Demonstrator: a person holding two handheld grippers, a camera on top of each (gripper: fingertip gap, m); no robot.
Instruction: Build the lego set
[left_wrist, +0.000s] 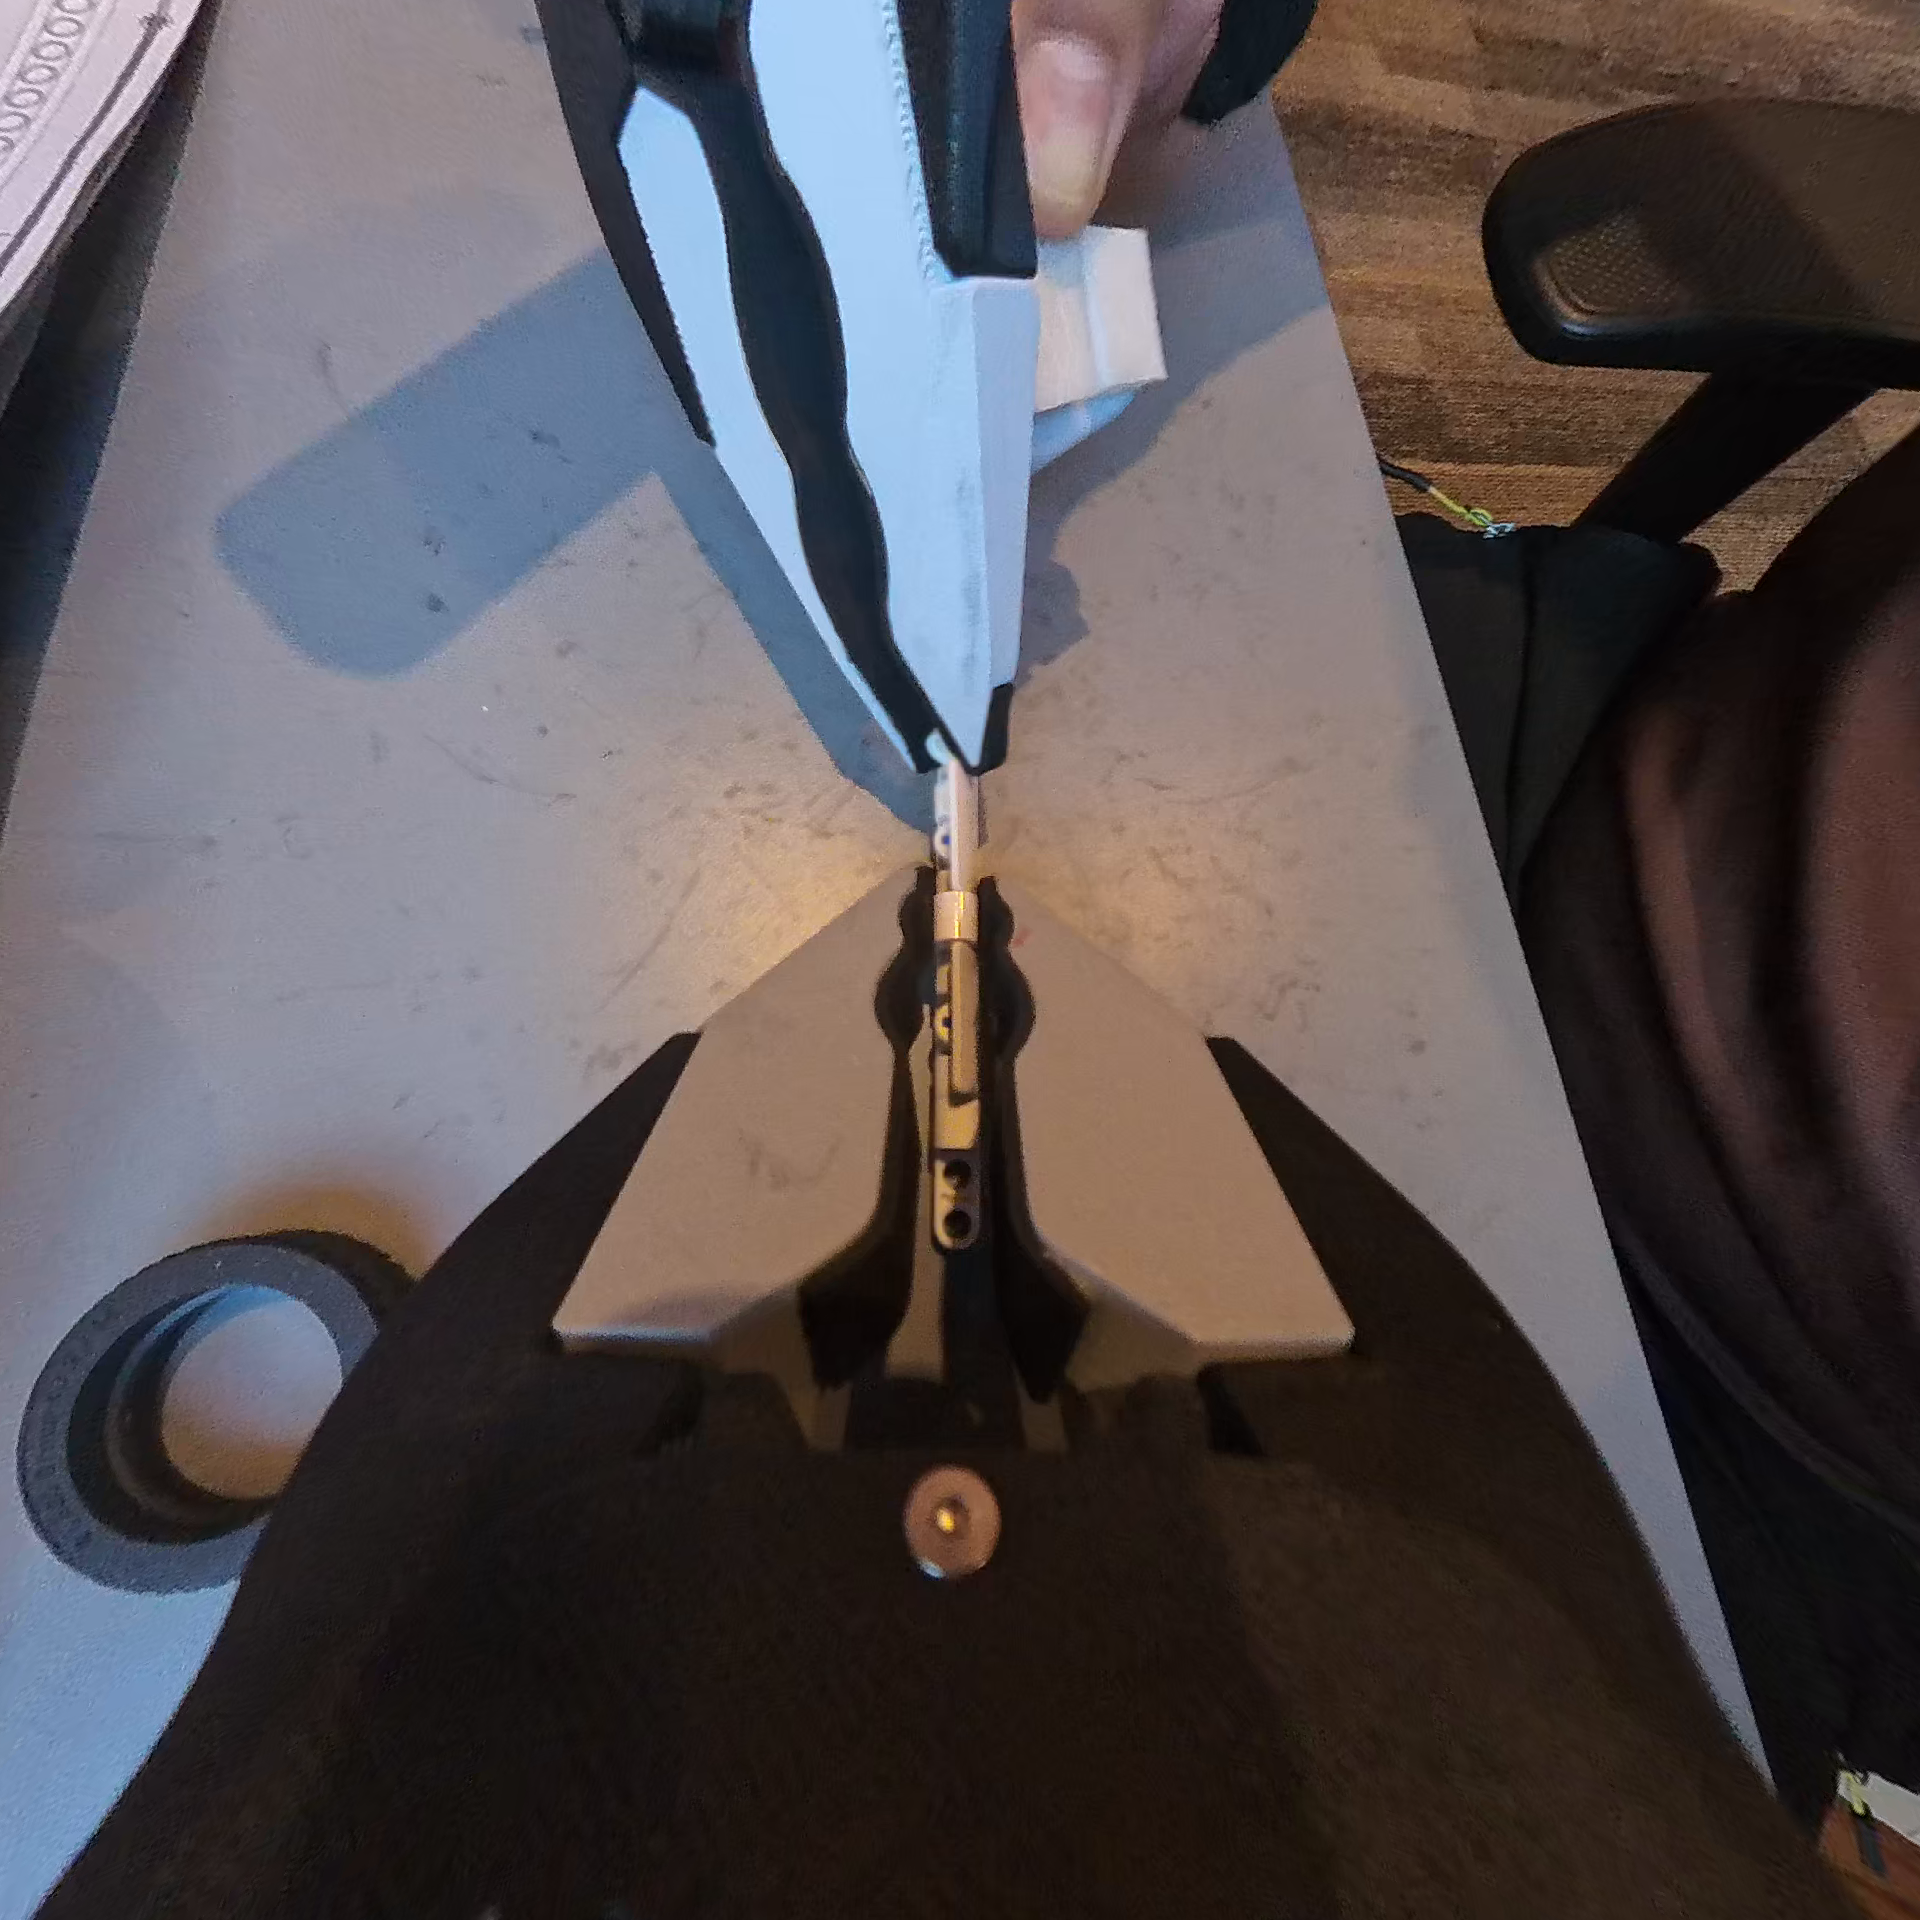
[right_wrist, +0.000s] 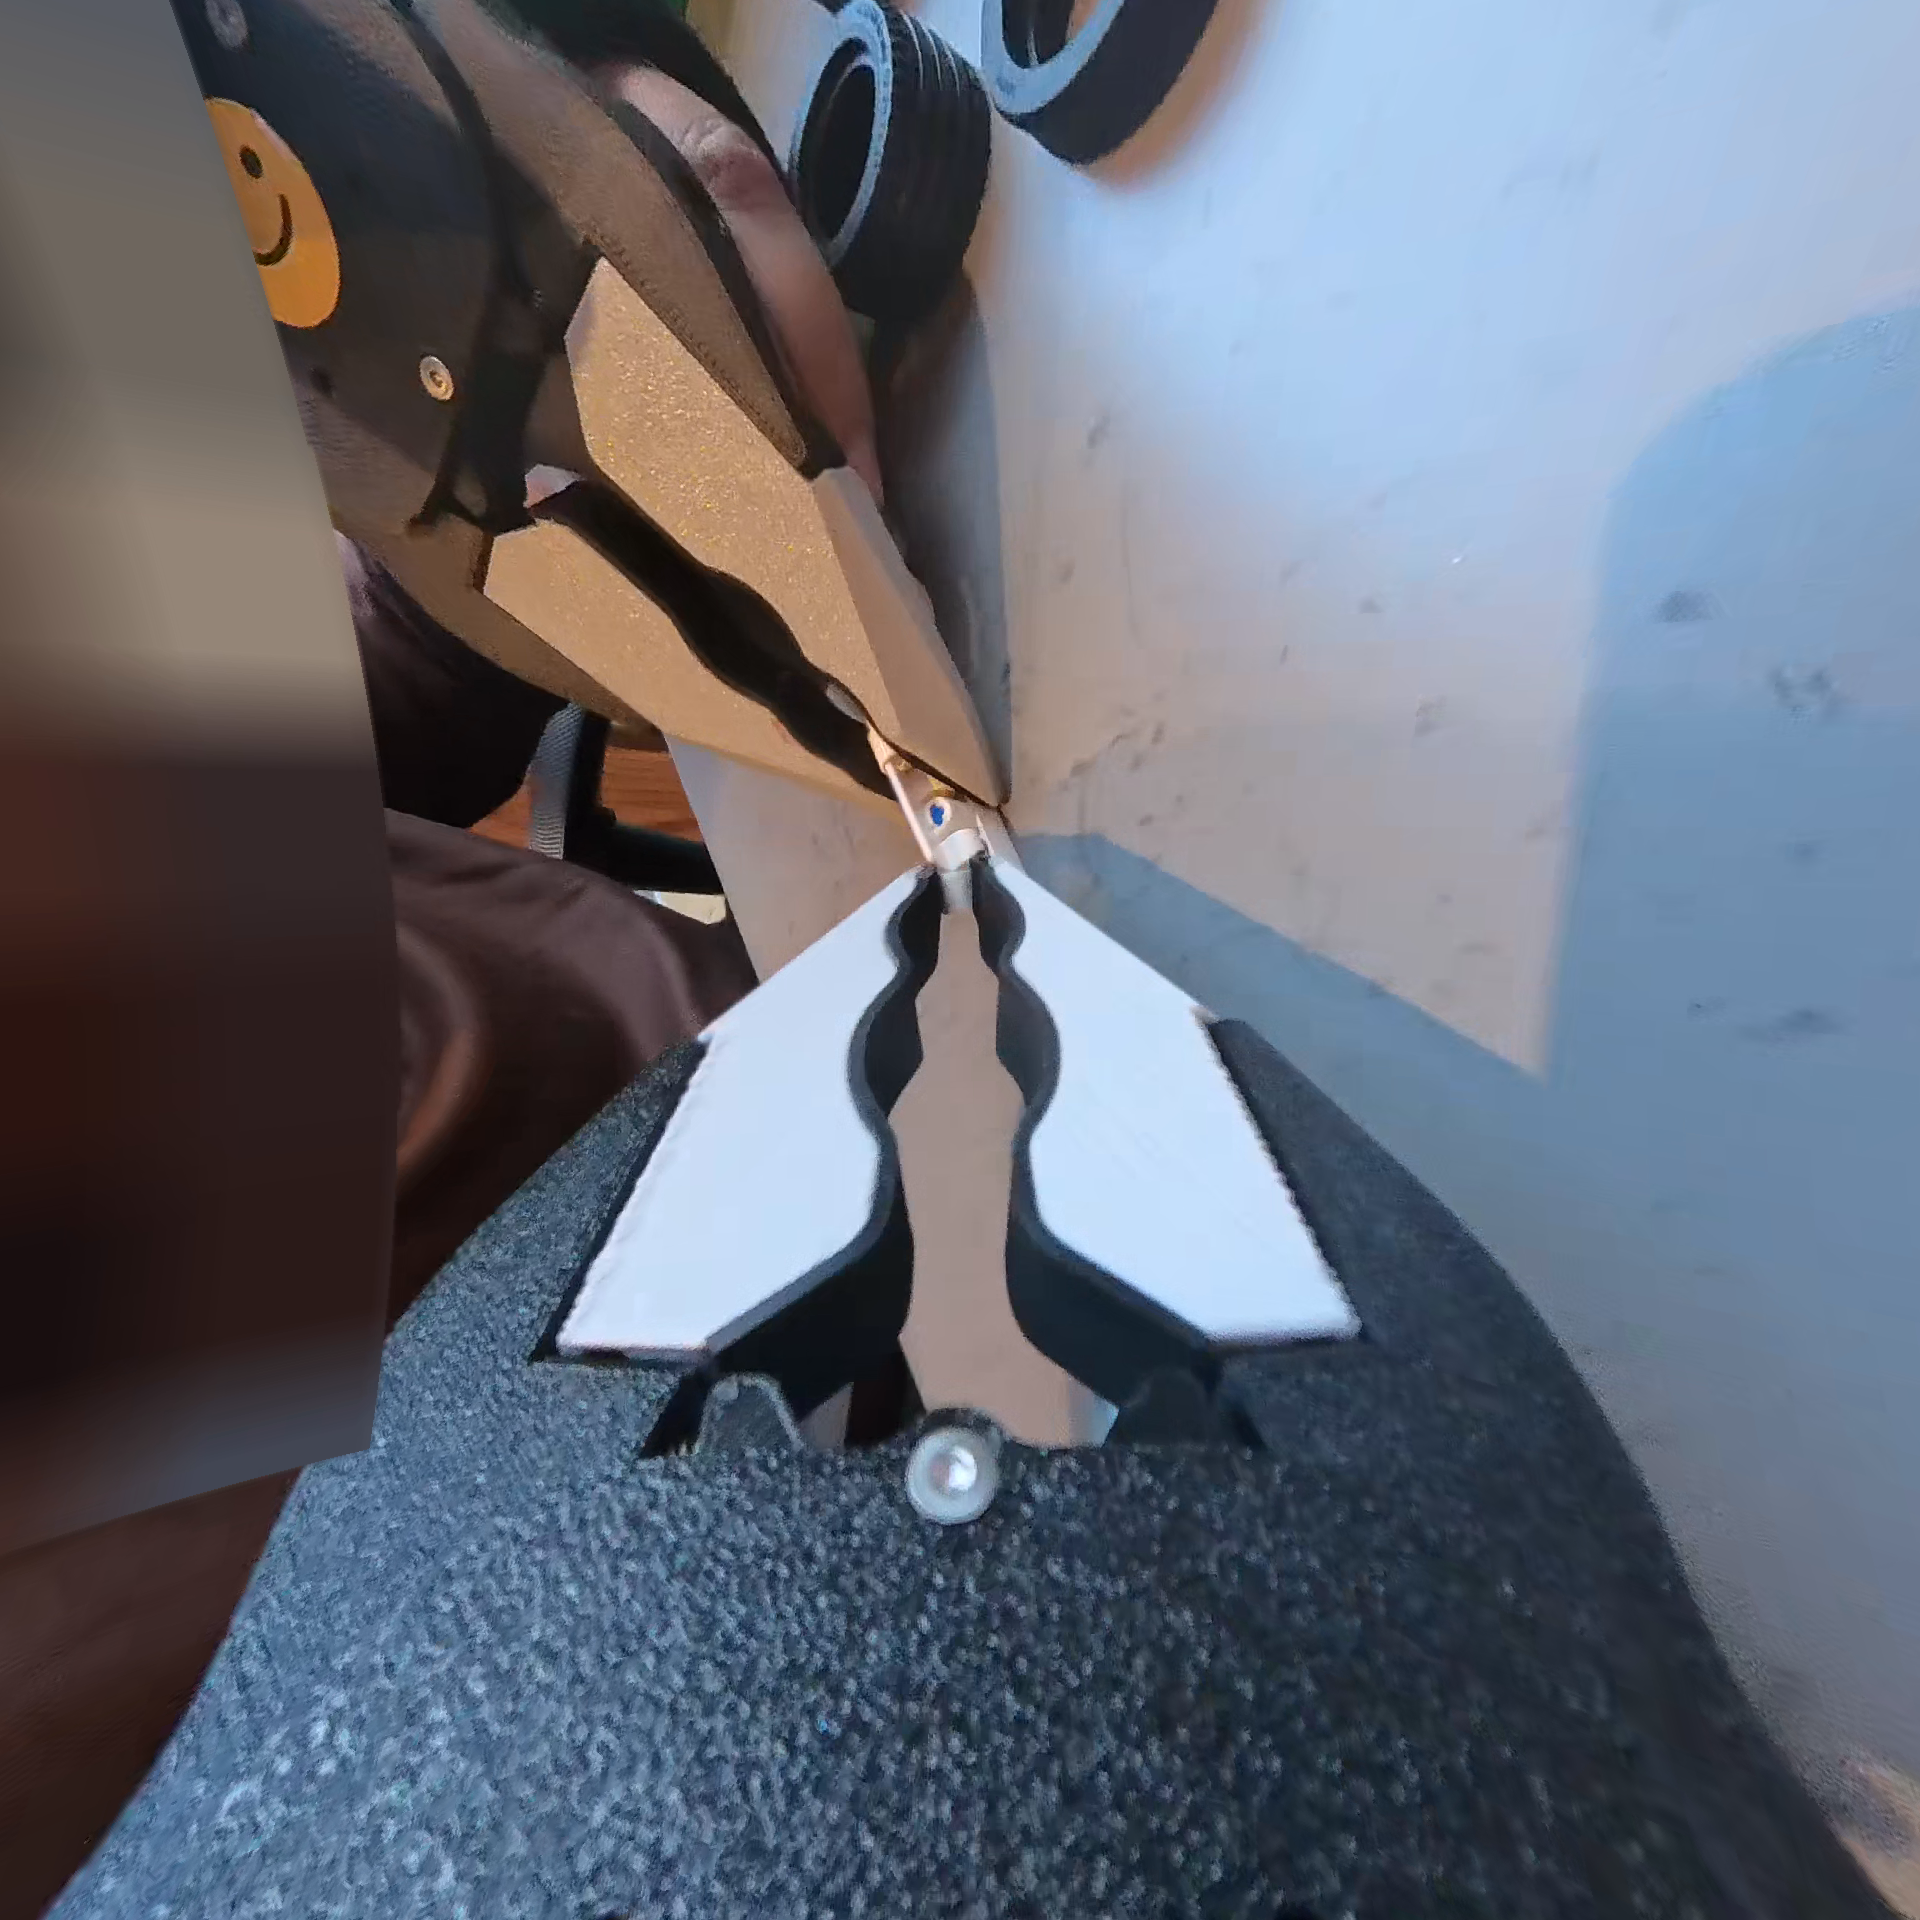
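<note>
My left gripper (left_wrist: 956, 896) is shut on a long thin white Lego beam (left_wrist: 958, 1049) with holes and dark markings. The beam lies edge-on between the fingers and sticks out past their tips. My right gripper (left_wrist: 961, 756) comes in from the top, tip to tip with the left one. It is shut on a small white Lego piece (left_wrist: 956, 826) with a blue dot at the beam's front end. In the right wrist view, my right gripper (right_wrist: 956, 883) pinches that white piece (right_wrist: 948, 844), and the left gripper (right_wrist: 938, 792) holds it from the upper left. Both hover over the grey table (left_wrist: 312, 831).
A black tyre (left_wrist: 197, 1392) lies on the table at the lower left of the left wrist view. Two tyres (right_wrist: 894, 156) (right_wrist: 1081, 62) lie behind the left gripper in the right wrist view. Printed paper (left_wrist: 73, 114) is at the table's far left. An office chair (left_wrist: 1704, 239) stands beyond the table edge. Both grippers' tips are close together, under 4 cm apart.
</note>
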